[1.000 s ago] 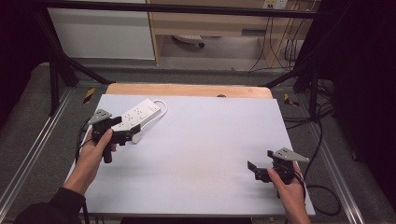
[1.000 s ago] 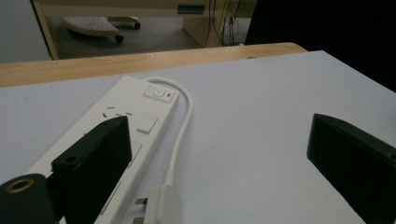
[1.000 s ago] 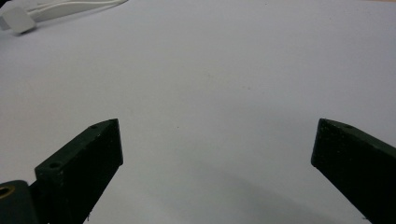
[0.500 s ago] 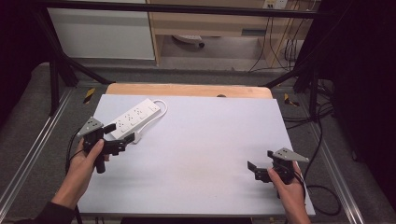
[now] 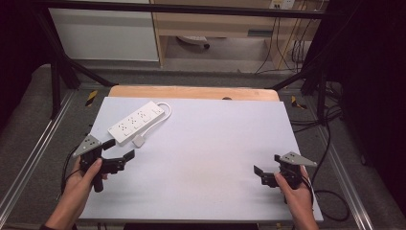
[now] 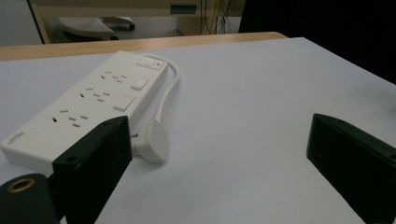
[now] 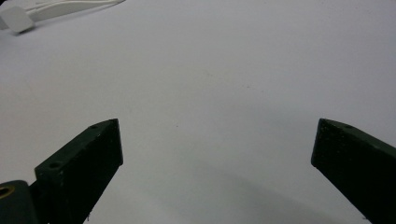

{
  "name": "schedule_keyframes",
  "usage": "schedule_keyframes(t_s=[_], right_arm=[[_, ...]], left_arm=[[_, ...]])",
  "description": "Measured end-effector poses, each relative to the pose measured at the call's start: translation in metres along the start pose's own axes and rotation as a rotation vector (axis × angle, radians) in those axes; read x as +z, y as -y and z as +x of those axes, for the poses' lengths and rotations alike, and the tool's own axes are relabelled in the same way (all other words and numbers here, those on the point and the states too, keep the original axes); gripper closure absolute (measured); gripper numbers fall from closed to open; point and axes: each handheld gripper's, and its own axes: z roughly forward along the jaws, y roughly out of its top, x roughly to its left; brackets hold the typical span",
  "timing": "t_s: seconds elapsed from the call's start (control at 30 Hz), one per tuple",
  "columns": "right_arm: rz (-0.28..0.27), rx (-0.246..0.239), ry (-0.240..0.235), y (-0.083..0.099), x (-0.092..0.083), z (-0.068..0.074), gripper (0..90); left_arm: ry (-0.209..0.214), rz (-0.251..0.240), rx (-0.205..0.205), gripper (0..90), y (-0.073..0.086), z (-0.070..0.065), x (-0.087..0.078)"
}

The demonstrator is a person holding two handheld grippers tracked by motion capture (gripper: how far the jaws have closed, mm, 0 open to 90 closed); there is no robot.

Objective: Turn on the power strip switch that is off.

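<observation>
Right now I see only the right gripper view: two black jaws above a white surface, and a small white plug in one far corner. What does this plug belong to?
Observer: To a white power strip on the far left part of the table. The plug lies loose beside it on its short cable.
Operator: Where is the left gripper?
Observer: The left gripper is just in front of the strip's near end, with its jaws open and empty, pointing toward the plug.
Operator: Is my gripper close to them?
Observer: No. The right gripper is near the table's front right corner, well apart from the strip.
</observation>
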Motion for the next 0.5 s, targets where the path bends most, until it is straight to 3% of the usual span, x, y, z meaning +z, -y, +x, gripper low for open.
schedule_keyframes(t_s=[0.4, 0.5], right_arm=[[0.005, 0.000, 0.008, 0.001, 0.000, -0.001, 2.4], [0.024, 0.004, 0.016, 0.002, 0.003, -0.003, 2.3]], left_arm=[[0.026, 0.085, 0.037, 7.4, 0.042, -0.019, -0.005], [0.010, 0.121, 0.058, 7.2, 0.053, -0.021, -0.007]])
